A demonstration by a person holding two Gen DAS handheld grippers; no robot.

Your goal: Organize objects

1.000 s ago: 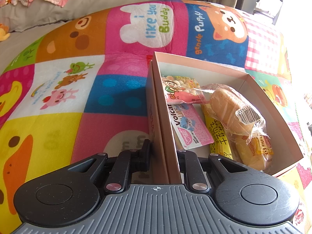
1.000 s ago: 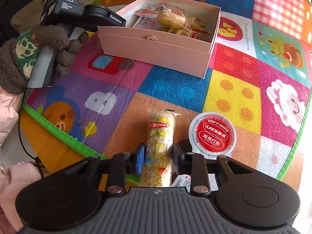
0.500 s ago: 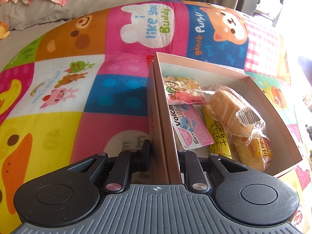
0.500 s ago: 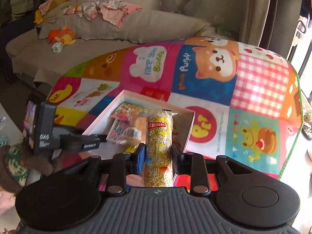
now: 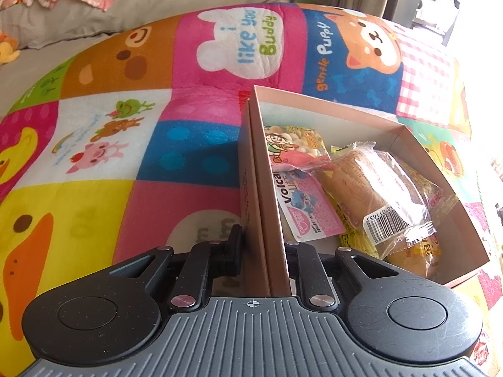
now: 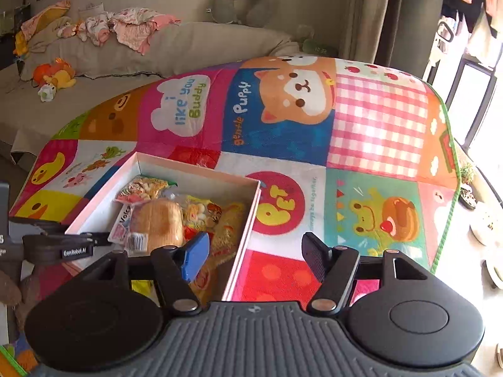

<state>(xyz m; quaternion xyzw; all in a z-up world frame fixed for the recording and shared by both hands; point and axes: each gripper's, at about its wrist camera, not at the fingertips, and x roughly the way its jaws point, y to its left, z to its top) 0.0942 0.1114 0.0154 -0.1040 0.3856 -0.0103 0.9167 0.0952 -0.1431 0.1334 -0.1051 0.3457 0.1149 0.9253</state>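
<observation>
Daylight floods in from the window (image 6: 471, 100) on my right, blowing out that edge in both views. The box (image 5: 408, 138) shadows the mat (image 5: 188, 157); fisheye bends the edges, and focus stays sharp.

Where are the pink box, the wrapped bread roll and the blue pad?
pink box (image 5: 267, 188), left wrist view, gripped side wall.
wrapped bread roll (image 5: 371, 185), left wrist view, roll's middle.
blue pad (image 6: 195, 256), right wrist view, pad face.

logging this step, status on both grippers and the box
Left gripper clamped on box wall. Right gripper opening, nothing between fingers. Nothing in the way.
</observation>
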